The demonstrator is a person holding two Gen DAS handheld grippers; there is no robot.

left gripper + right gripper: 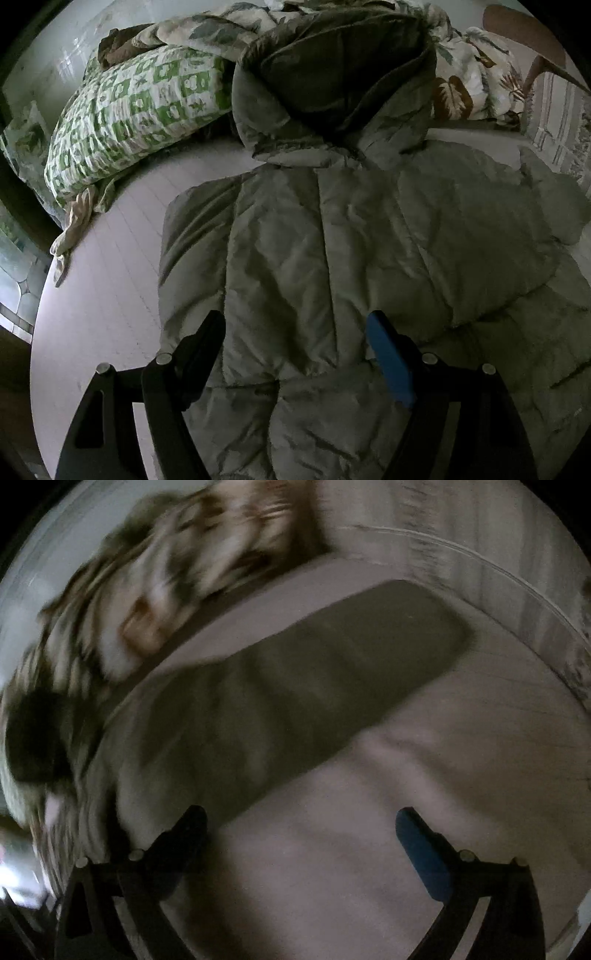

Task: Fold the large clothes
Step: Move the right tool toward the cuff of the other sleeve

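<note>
A grey-green puffy hooded jacket (351, 236) lies spread on the pale bed sheet (110, 280), hood (332, 70) at the far end. My left gripper (295, 325) is open, its fingers straddling the jacket's near part just above the fabric, holding nothing. In the blurred right wrist view one jacket sleeve (295, 694) stretches diagonally across the sheet (406, 794). My right gripper (301, 819) is open and empty above the bare sheet, just beside the sleeve's near edge.
A green-and-white patterned pillow (140, 114) lies at the far left. A leaf-print duvet (469, 74) is bunched behind the hood and shows blurred in the right wrist view (147, 602). The bed's edge runs along the left (40, 314).
</note>
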